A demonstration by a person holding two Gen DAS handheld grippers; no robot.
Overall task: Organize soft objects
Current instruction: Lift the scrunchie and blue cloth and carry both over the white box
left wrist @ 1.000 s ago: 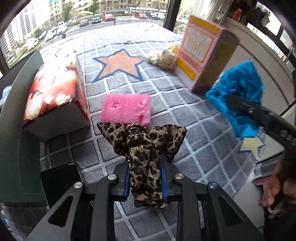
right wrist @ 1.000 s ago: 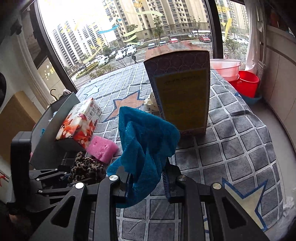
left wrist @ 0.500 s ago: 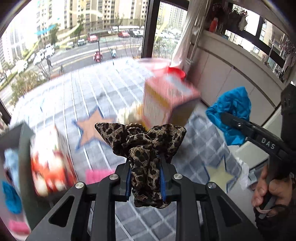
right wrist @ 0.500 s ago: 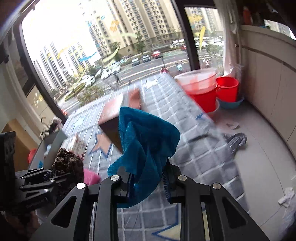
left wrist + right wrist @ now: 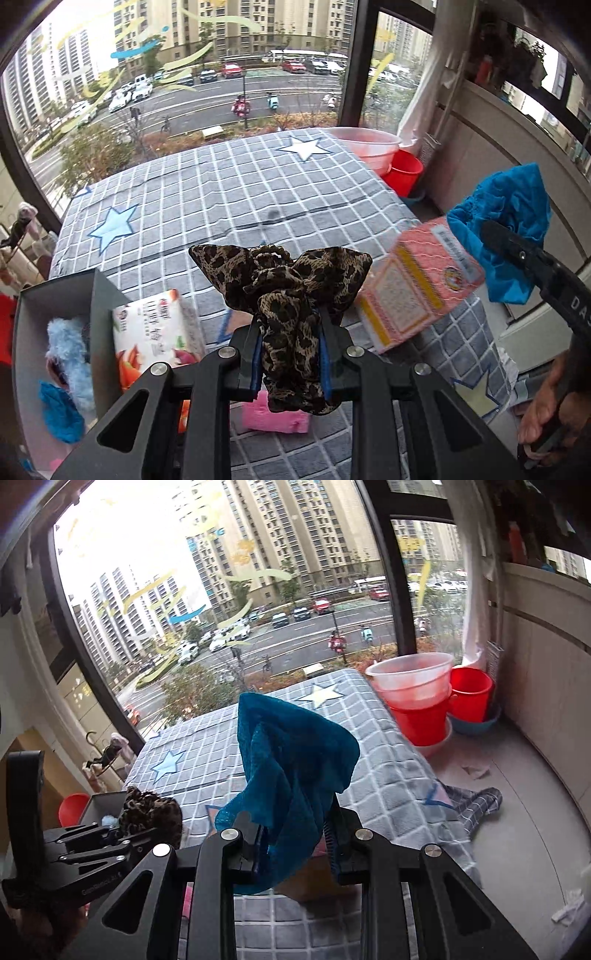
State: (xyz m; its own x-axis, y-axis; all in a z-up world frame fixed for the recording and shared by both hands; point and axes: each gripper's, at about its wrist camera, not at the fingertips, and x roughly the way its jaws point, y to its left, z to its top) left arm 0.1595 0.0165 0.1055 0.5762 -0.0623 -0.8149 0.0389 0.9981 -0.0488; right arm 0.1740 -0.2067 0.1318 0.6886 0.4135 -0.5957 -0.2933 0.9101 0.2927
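Red buckets (image 5: 469,698) (clear basin (image 5: 410,674) stacked) beside checked tablecloth (image 5: 236,192)

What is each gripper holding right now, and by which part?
Left gripper: leopard-print scrunchie, pinched at its lower bunched folds. Right gripper: blue mesh cloth, pinched near its lower end, the rest standing above the jaws.

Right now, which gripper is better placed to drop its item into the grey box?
Left gripper: its leopard scrunchie hangs near the grey box at lower left. The right gripper, holding the blue cloth, is farther off.
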